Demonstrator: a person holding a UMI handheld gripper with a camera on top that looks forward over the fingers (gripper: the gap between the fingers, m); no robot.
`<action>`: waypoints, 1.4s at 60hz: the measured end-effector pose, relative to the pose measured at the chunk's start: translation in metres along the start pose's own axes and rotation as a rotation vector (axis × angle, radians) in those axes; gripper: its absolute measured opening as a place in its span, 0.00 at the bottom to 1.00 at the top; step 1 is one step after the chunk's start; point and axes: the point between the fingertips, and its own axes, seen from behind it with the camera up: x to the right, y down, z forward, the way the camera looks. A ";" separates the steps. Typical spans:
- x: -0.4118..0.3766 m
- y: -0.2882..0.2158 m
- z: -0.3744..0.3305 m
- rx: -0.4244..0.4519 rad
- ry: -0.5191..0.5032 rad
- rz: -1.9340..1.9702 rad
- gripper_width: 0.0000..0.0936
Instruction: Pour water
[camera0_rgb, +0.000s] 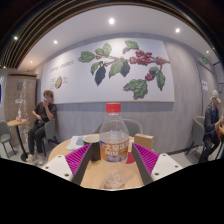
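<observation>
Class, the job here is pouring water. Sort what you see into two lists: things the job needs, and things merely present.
Needed for the job:
- water bottle, red cap, gripped between the tongs
- wooden table

Merely present:
- seated person
- leaf and berry mural

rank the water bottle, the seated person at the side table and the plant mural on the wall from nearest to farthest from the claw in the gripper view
1. Water bottle: upright on the table between the fingers of the claw; a grip cannot be told.
2. Seated person: across the room, at a side table well beyond the bottle.
3. Plant mural: on the back wall, behind everything.
</observation>
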 end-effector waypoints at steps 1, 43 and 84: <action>0.001 0.001 0.005 -0.005 -0.005 0.002 0.91; 0.030 -0.066 0.074 0.123 0.220 -0.492 0.36; -0.008 -0.079 0.190 0.039 0.247 -2.458 0.36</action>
